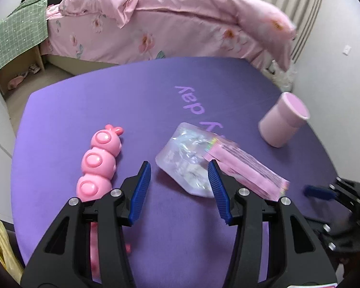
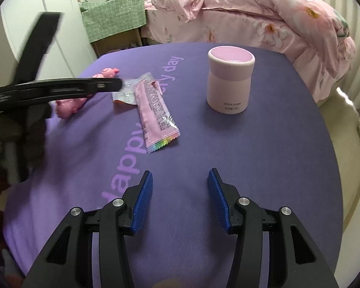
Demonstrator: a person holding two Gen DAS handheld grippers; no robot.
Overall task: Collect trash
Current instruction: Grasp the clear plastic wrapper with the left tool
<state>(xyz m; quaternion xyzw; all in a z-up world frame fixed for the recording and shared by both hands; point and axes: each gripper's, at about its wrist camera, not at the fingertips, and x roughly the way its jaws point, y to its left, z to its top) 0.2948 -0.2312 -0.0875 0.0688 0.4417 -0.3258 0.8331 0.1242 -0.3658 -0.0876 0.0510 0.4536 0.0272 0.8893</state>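
A pink snack wrapper [image 1: 247,170] [image 2: 156,110] lies flat on the purple table cover [image 1: 108,110] [image 2: 252,156], partly over a crumpled clear plastic packet [image 1: 187,158] [image 2: 127,91]. My left gripper [image 1: 178,165] hovers open just in front of the clear packet, its right fingertip overlapping the packet's edge and nothing between the pads. In the right wrist view the left gripper [image 2: 60,88] shows blurred from the side above the packet. My right gripper [image 2: 180,174] is open over bare cover, nearer than the wrapper, and appears in the left wrist view [image 1: 324,192].
A pink caterpillar toy [image 1: 98,160] [image 2: 72,105] lies left of the packet. A pink cup [image 1: 283,124] [image 2: 229,81] stands to the right. Behind the table is a bed with a pink floral quilt [image 1: 180,24]. A yellow bag [image 1: 0,244] hangs lower left.
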